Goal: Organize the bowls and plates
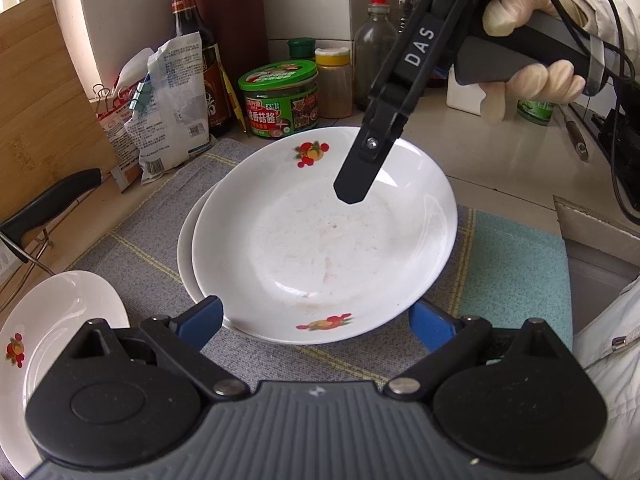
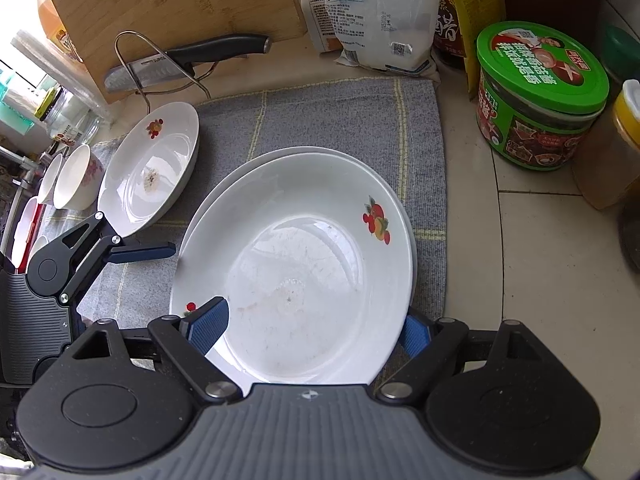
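With the top plate (image 2: 296,264) stacked on another on the grey mat (image 2: 328,120), my right gripper (image 2: 316,328) and left gripper (image 1: 316,320) both gape unclamped around its rim; next I judge I fetch the lone plate (image 2: 150,168) left of the stack.

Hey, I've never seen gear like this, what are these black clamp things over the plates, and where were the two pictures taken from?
No robot here: a person holds a hand-held gripper in each hand, each carrying a camera looking along its blue-padded fingers. One picture comes from the left hand-held gripper, the other from the right hand-held gripper. The gloved hand holding the right one shows in the left view. On a grey mat sit two stacked plates, another plate and small bowls, with jars, bottles and a knife behind. Both grippers are open around the stack; nothing is held.
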### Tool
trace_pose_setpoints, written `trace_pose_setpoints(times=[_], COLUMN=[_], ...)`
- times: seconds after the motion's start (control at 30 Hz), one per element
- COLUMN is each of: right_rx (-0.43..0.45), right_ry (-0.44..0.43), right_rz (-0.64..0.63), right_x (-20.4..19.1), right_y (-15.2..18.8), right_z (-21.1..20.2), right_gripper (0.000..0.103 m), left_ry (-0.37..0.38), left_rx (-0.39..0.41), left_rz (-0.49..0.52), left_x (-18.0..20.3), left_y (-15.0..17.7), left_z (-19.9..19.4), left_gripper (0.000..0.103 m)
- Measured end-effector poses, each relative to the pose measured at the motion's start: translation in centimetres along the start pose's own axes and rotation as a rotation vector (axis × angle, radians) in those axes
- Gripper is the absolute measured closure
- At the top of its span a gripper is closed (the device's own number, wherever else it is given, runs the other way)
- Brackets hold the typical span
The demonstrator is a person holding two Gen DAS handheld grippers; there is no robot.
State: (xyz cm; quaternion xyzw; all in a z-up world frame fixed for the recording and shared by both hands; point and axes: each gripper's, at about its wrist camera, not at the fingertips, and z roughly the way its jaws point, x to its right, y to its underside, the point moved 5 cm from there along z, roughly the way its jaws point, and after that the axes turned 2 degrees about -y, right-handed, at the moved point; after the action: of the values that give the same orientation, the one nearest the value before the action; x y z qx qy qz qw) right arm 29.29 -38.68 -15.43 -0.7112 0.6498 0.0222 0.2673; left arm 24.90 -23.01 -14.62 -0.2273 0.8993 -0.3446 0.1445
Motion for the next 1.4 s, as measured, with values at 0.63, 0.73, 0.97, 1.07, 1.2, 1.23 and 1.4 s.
trace_pose_setpoints(times=[0.63, 0.73, 0.97, 1.07, 1.2, 1.23, 1.4], right_rx=[0.130, 0.187, 0.261, 0.283, 0.311, 0.315, 0.332], right_ry=[0.204, 0.255, 0.236, 0.240, 0.254, 0.260, 0.297], right_rz=[-0.220, -0.293, -0.388, -0.405, -0.392, -0.381, -0.293], right_x=[-2.6, -3.7, -6.9, -8.6, -10.8, -11.3, -14.0], right_y=[1.4, 1.6, 1.2, 1.1, 1.1, 1.0, 0.7], right_z=[-0.3, -0.6, -0.2, 0.0, 0.6, 0.9, 2.2], right_gripper=[0.000, 0.000, 0.000, 0.000, 0.000, 0.000, 0.000], left_ry=[-0.112, -0.149, -0.291, -0.349, -0.370, -0.367, -0.366], left_rx=[0.027, 0.038, 0.056, 0.056, 0.050, 0.047, 0.029], left_rz=[-0.114, -0.197, -0.432, -0.488, -0.503, -0.501, -0.464], left_x=[-0.5, -1.0, -2.7, -3.6, -5.1, -5.4, -7.5], left_y=[-0.1, 0.0, 1.5, 2.7, 4.8, 5.4, 8.2], left_z=[-2.3, -3.3, -6.6, -8.2, -9.4, -9.5, -10.5], left_gripper=[0.003, 0.002, 0.002, 0.002, 0.002, 0.002, 0.001])
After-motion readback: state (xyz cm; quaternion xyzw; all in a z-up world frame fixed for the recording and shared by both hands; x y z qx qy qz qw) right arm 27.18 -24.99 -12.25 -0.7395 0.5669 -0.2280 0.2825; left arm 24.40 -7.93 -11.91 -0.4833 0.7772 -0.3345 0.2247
